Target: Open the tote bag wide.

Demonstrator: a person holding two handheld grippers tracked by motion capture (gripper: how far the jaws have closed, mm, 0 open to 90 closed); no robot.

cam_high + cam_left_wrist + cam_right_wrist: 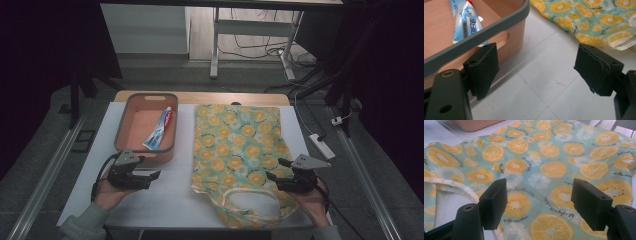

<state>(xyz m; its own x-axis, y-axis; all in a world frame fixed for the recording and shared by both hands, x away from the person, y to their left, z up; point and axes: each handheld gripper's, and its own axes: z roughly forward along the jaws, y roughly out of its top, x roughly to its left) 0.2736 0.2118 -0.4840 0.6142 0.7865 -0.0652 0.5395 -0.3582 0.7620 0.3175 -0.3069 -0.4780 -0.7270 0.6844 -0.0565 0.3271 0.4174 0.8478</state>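
White and marked with thin grid lines, the desk (pixel 165 195) stands in a dim room with a grey floor and loose cables beyond its far edge. At its far left sits a tray (pixel 145 126) with orange walls and a grey rim, and a tube (pixel 159 130) of toothpaste lies slantwise inside it. Beside the tray, to its right, a bag (pixel 239 150) printed with orange slices is spread flat, its looped handle (pixel 248 200) toward the person.

The left gripper (pixel 150 176) hovers just in front of the tray's near wall, held in the left hand (pixel 111 192). Its fingers (pixel 482 68) stand wide apart and hold nothing, with bare desk between them. The right gripper (pixel 274 179), in the right hand (pixel 312 200), sits at the bag's near right part. Its fingers (pixel 495 201) are likewise spread wide over the printed cloth, gripping nothing.
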